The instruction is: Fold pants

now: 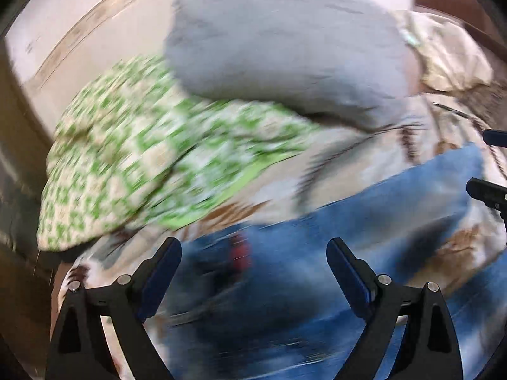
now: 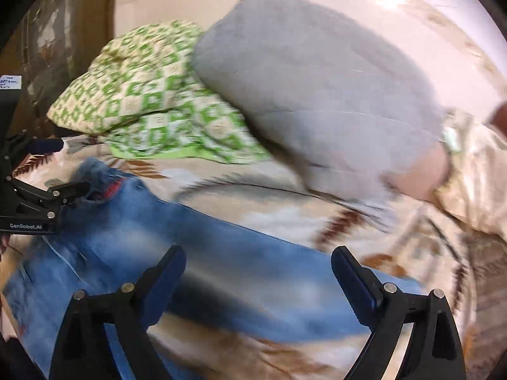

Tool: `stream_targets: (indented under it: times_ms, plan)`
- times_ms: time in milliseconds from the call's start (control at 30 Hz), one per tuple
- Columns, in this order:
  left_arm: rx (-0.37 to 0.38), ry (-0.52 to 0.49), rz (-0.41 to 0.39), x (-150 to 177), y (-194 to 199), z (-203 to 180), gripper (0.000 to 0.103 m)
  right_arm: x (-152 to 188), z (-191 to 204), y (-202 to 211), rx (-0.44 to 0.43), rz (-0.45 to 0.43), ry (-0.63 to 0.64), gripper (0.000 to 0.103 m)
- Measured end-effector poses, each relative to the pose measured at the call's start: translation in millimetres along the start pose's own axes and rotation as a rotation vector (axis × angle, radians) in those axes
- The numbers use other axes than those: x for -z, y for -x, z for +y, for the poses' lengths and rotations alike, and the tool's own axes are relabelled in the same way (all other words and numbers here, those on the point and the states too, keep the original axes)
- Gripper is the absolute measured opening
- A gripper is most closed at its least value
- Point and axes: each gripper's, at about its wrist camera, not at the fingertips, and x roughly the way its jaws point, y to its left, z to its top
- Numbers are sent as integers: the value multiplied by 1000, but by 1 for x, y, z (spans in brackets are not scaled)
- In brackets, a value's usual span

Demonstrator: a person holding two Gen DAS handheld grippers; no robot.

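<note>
Blue jeans point(image 2: 221, 272) flat on bed point(image 2: 364, 215) — left tongs point(image 1: 253, 272), right tongs point(image 2: 258, 278) both spread, empty — between folds, apparently; next move needs fresh edge grips.

Motion smear hid the details

My jeans point(image 1: 364, 221) ran off the bottom edge, their red patch point(image 1: 240, 253) unreadable; the green checked cover point(image 2: 152, 95) blurred too.
</note>
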Motion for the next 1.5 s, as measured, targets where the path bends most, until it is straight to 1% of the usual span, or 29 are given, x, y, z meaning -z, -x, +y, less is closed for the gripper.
stream_targets:
  times_ms: [67, 167, 233, 300, 333, 433, 533, 600, 667, 733, 767, 800, 833, 867, 900, 933, 967, 1033, 1167, 1233, 1300, 1367, 1433, 1500]
  plan:
    - [40, -37, -7, -9, -1, -34, 93, 20, -28, 13, 35, 12, -26, 95]
    - [96, -97, -21, -21, 1, -82, 93, 53, -85, 27, 98, 42, -76, 95]
    - [132, -148, -27, -30, -4, -116, 93, 68, -117, 29, 114, 65, -121, 95]
    - [150, -178, -20, -33, -9, -140, 93, 81, -148, 27, 113, 86, -178, 95]
    - [176, -192, -9, -36, -15, -154, 93, 87, -166, 24, 101, 100, -213, 95]
    - [215, -233, 5, -38, -25, -184, 93, 97, -194, 11, 69, 115, -268, 95]
    - [227, -300, 3, -32, -29, -207, 93, 100, -210, -10, 5, 136, -291, 95]
    - [206, -359, 21, -26, -40, -219, 93, 99, -211, -27, -37, 145, -284, 95]
    - [199, -385, 39, -21, -49, -224, 93, 98, -209, -44, -67, 154, -267, 95]
    - [222, -388, 63, -19, -59, -226, 93, 96, -203, -63, -100, 165, -254, 94]
    - [237, -390, 72, -18, -62, -226, 93, 96, -200, -73, -119, 178, -251, 92]
    - [248, -396, 76, -18, -65, -226, 92, 95, -195, -85, -146, 203, -243, 84]
    - [270, -397, 78, -17, -65, -225, 73, 95, -191, -92, -163, 223, -235, 48]
    - [313, -393, 100, -17, -67, -223, 3, 95, -185, -100, -185, 258, -225, 6]
    - [324, -378, 150, -18, -71, -222, 9, 95, -181, -104, -172, 284, -214, 7]
    - [313, -349, 189, -19, -73, -217, 1, 95, -178, -101, -155, 281, -199, 7]
    - [325, -344, 181, -20, -70, -215, 1, 94, -177, -94, -157, 269, -190, 6]
    - [337, -347, 139, -23, -56, -211, 1, 90, -181, -75, -157, 252, -187, 6]
    - [370, -365, 90, -27, -27, -210, 1, 82, -200, -20, -165, 215, -208, 6]
    - [393, -376, 87, -25, -17, -213, 1, 85, -204, 2, -165, 224, -214, 6]
    - [397, -404, 106, -20, -16, -222, 1, 94, -205, 14, -174, 249, -218, 6]
    - [398, -419, 148, -13, -23, -235, 1, 112, -200, 10, -174, 303, -222, 6]
    - [394, -440, 191, -1, -34, -245, 1, 136, -195, -12, -165, 381, -239, 6]
    - [370, -472, 230, 12, -46, -254, 1, 158, -195, -29, -170, 431, -261, 6]
